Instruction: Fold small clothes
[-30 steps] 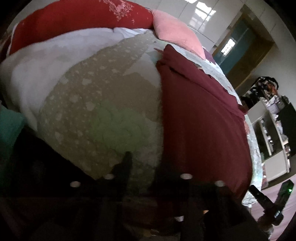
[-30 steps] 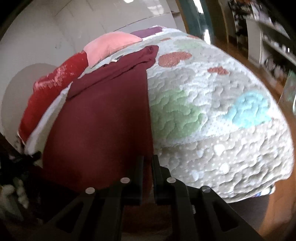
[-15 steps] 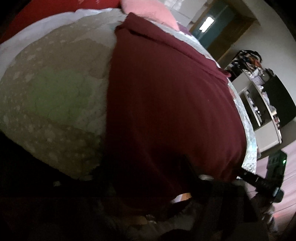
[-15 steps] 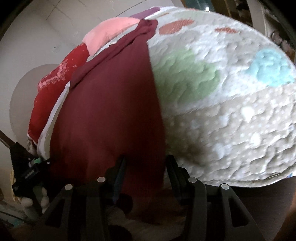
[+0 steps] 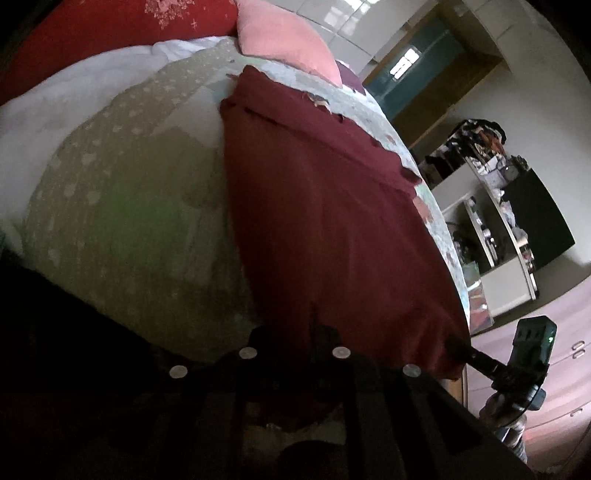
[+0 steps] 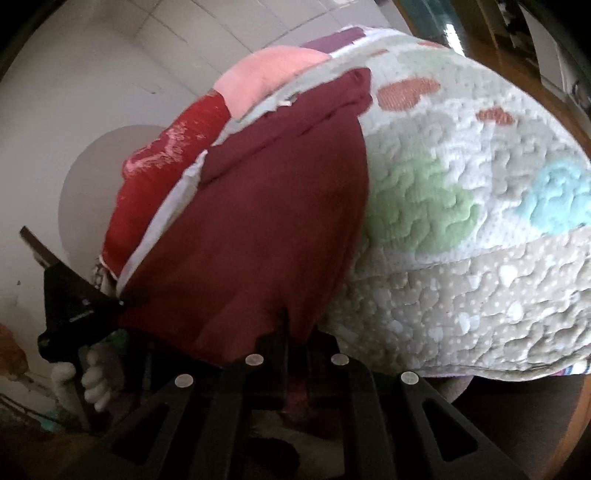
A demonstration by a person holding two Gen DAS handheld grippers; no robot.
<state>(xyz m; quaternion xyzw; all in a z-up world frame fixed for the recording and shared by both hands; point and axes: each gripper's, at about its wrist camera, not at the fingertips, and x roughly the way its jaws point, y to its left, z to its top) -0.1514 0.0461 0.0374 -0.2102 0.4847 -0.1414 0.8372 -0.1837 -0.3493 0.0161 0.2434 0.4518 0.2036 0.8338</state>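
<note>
A maroon garment [image 5: 325, 206] lies stretched lengthwise on a quilted bedspread [image 5: 122, 221]. It also shows in the right wrist view [image 6: 258, 229]. My left gripper [image 5: 314, 332] is shut on the garment's near hem at its left corner. My right gripper [image 6: 291, 332] is shut on the same hem at the right corner. Each gripper shows in the other's view, the right one [image 5: 524, 354] and the left one [image 6: 74, 314], both at the bed's near edge. The hem hangs between them.
A pink pillow [image 5: 288, 40] and a red pillow [image 5: 110, 33] lie at the head of the bed. Shelves with clutter [image 5: 491, 206] and a dark doorway [image 5: 417, 70] stand to the right. The quilt [image 6: 461, 221] has coloured patches.
Both grippers opened at the garment's near hem, then closed on it. The left one shifted right onto the maroon cloth.
</note>
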